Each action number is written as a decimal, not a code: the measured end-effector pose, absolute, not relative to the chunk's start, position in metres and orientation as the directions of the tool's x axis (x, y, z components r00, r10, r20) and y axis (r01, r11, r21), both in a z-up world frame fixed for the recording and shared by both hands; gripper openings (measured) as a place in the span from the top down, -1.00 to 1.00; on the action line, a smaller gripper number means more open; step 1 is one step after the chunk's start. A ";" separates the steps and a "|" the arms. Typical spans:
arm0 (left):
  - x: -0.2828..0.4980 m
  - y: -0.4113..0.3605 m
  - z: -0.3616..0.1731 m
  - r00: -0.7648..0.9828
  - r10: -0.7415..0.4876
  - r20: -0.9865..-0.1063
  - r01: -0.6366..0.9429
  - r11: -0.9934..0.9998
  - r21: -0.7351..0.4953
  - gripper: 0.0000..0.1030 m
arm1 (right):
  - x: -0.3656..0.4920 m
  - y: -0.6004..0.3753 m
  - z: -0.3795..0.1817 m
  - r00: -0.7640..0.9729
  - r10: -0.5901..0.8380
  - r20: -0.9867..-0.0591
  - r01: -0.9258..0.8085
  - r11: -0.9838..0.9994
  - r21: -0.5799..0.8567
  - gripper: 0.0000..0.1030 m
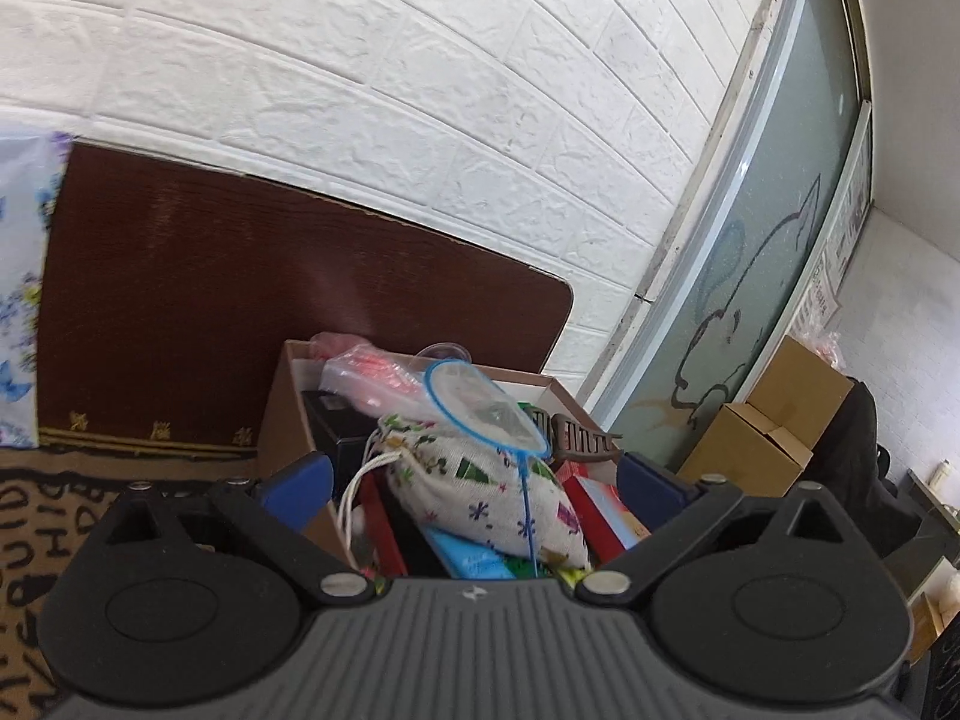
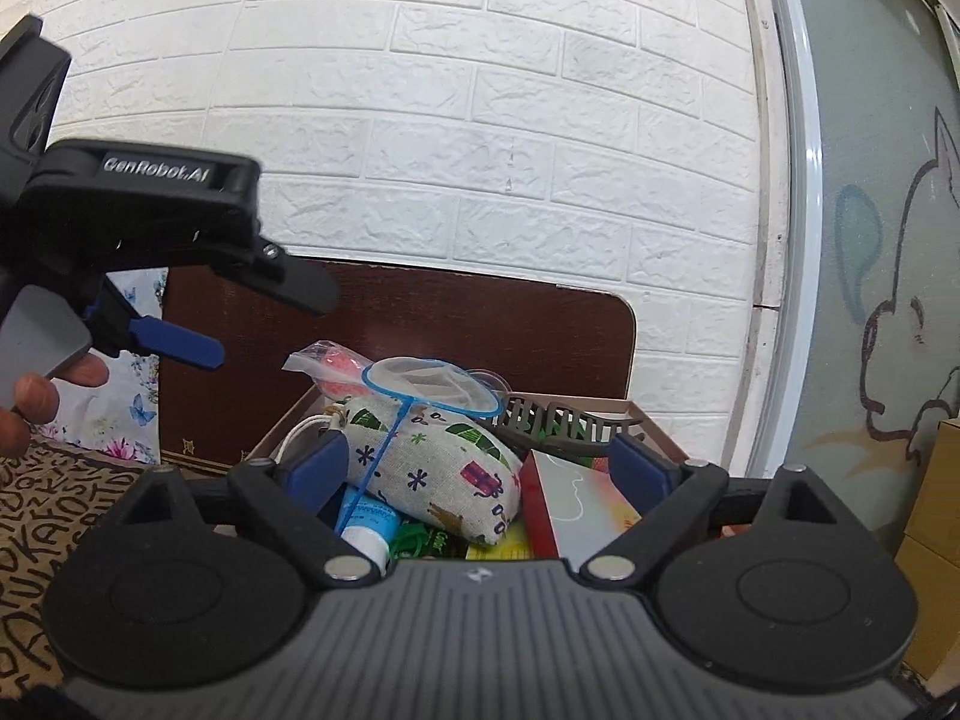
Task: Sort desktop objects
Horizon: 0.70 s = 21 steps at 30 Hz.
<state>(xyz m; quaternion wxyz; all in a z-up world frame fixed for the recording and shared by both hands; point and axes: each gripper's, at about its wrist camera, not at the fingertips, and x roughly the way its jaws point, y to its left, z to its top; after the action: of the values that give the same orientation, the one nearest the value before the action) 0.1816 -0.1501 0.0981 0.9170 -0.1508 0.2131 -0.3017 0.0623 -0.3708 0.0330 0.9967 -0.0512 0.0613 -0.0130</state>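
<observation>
1. At your far left, the patterned cloth with dark letters (image 2: 36,510) covers the tabletop, and behind it a floral fabric (image 1: 21,300) sits beside the dark brown wooden board (image 1: 240,312) that leans against the white brick wall (image 2: 480,120).
2. Your left gripper (image 1: 474,483) hangs above the near edge of the cardboard box (image 1: 288,420) with its blue fingers (image 1: 300,483) spread wide apart and nothing between them. In the right wrist view it (image 2: 198,330) appears high at the left, well clear of the box.
3. The box sits in front of the brown board and is packed full. On top lies the printed drawstring pouch (image 1: 480,492), tilted, its white cord trailing to the left.
4. A small blue-rimmed net (image 1: 486,408) rests across the pouch, its thin handle running down over the fabric.
5. Behind the pouch, a clear bag with pink contents (image 2: 336,369) sticks up at the back of the box.
6. Below the pouch in the right wrist view, a blue tube with a white cap (image 2: 366,528) lies at the near edge.
7. To the right of the pouch stand a red-edged box (image 2: 576,510) and a brown comb-like piece (image 2: 564,420).
8. Your right gripper (image 2: 480,474) hovers over the box, jaws wide open and empty, with the pouch lying between its fingers.
9. At the far right, the frosted glass panel with a cartoon drawing (image 2: 888,300) meets the wall, and cardboard cartons (image 1: 780,420) are stacked below it.
</observation>
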 end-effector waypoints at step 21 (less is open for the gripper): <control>0.035 -0.134 0.051 0.744 -0.371 -0.556 0.302 0.929 -0.215 -1.00 | -0.054 -0.337 0.028 0.878 -0.144 -0.457 0.108 0.989 -0.104 -0.97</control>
<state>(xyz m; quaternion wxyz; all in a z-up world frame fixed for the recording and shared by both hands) 0.0346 -0.1337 0.0507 0.9320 -0.0554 0.3092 -0.1805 -0.0543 -0.3372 0.0279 0.9682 -0.0378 0.2386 -0.0649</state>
